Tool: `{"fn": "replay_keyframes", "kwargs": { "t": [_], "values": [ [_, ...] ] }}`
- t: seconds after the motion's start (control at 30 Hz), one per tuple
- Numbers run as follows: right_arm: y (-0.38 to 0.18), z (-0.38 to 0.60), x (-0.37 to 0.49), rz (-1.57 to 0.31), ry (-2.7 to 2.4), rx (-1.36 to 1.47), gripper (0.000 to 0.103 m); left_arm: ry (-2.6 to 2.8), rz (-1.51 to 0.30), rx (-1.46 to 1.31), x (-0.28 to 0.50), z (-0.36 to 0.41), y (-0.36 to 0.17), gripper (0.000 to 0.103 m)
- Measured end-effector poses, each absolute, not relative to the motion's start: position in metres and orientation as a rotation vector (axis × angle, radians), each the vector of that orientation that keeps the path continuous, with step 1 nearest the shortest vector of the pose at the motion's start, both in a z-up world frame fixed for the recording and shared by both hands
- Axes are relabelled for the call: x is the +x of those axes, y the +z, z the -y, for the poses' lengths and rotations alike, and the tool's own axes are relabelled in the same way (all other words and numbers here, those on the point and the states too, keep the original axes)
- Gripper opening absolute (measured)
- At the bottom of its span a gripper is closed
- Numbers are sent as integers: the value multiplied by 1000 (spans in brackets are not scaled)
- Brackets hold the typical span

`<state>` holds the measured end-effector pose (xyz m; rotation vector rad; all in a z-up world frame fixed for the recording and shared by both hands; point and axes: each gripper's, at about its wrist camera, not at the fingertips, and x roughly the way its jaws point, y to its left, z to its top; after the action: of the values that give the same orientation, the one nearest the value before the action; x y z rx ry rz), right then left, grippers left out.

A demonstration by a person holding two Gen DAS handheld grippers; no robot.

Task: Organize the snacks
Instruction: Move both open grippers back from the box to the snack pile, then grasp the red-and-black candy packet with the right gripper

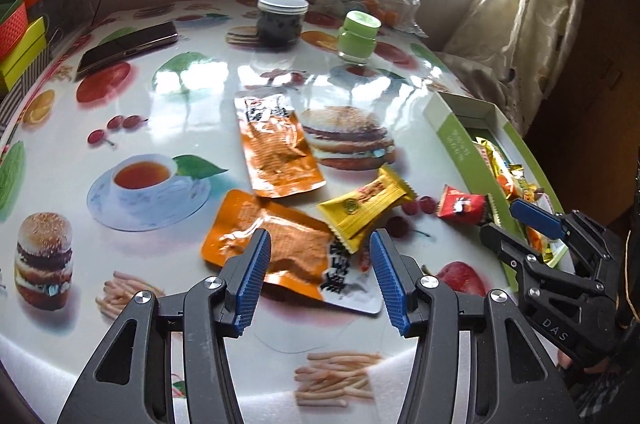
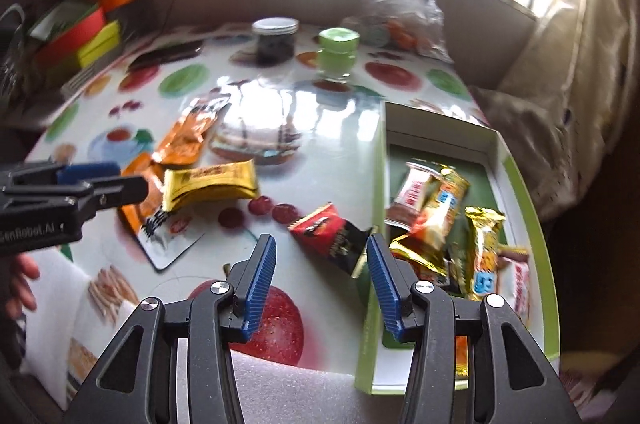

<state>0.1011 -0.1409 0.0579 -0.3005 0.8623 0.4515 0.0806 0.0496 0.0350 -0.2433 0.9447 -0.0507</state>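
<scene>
**Snacks: four loose on table, rest already in box — risks and blind spots**

Snacks still out: two orange pouches, near one (image 1: pixel 276 248) low centre of the left wrist view, far one (image 1: pixel 276 147) above it; yellow bar (image 1: pixel 366 205) overlapping the near pouch's right edge; red packet (image 2: pixel 320 230) just left of the green box (image 2: pixel 370 336). Box sits at the table's right edge with several wrapped bars inside.

Left gripper (image 1: pixel 318 284): jaws apart, nothing between the pads, hanging over the near pouch. Right gripper (image 2: pixel 320 288): jaws apart, empty, aimed at the red packet and the box's left wall.

Risks, as I judge them:
- Pouches are flat and slick on a glossy tablecloth (image 1: pixel 192 95). A closing pinch may just skate over them or push one along.
- Yellow bar rests on the near pouch, so lifting the pouch could drag or flip the bar.
- Red packet touches or nearly touches the box wall; the right finger may clip the wall and shove the box toward the table edge.
- Both grippers work close together, so a collision is possible.

Hard to see: the right wrist view is motion-blurred, so labels are unreadable. Box's near corner is hidden behind the right gripper. Can't tell whether either gripper touches the table.
</scene>
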Motion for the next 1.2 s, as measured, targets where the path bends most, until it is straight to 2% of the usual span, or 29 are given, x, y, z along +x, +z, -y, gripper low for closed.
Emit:
{"fn": "replay_keyframes", "kwargs": {
  "t": [0.47,0.73,0.8,0.93,1.2],
  "values": [
    [38,111,125,-908,537,-657,47,-35,-966,-284,84,-68,23,53],
    [28,106,128,-926,526,-757,47,-41,-977,-293,87,-68,20,53],
    [29,107,131,-948,527,-709,43,-40,-974,-296,87,-68,20,53],
    [28,106,130,-963,538,-656,27,-40,-969,-292,87,-69,21,53],
    [33,107,135,-1001,573,-460,21,-51,-963,-276,89,-66,25,53]
  ]
}}
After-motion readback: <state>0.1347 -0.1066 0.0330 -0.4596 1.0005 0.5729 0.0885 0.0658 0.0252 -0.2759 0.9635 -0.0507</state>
